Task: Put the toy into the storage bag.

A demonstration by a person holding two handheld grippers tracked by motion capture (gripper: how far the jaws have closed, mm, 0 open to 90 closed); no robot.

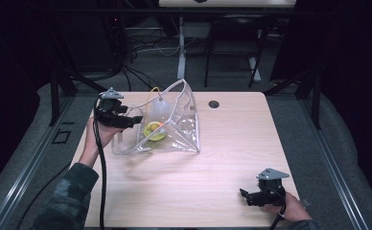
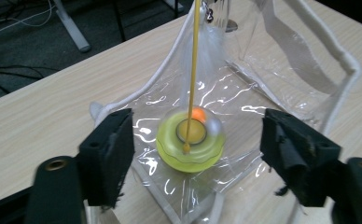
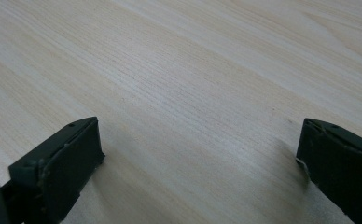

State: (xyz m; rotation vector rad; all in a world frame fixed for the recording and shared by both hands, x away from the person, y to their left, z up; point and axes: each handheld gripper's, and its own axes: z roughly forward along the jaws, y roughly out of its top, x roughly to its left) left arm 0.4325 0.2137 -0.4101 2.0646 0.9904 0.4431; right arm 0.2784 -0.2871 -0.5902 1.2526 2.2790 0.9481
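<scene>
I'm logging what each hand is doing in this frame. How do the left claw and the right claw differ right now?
The left claw is at the far left of the table, reaching into the clear bag; the right claw sits at the near right corner over bare wood. The left claw's jaws frame the yellow-green toy in the left gripper view; the right claw's jaws frame nothing. Both are open and hold nothing.

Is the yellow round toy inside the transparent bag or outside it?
Inside: the yellow round toy lies under the clear plastic bag wall.
</scene>
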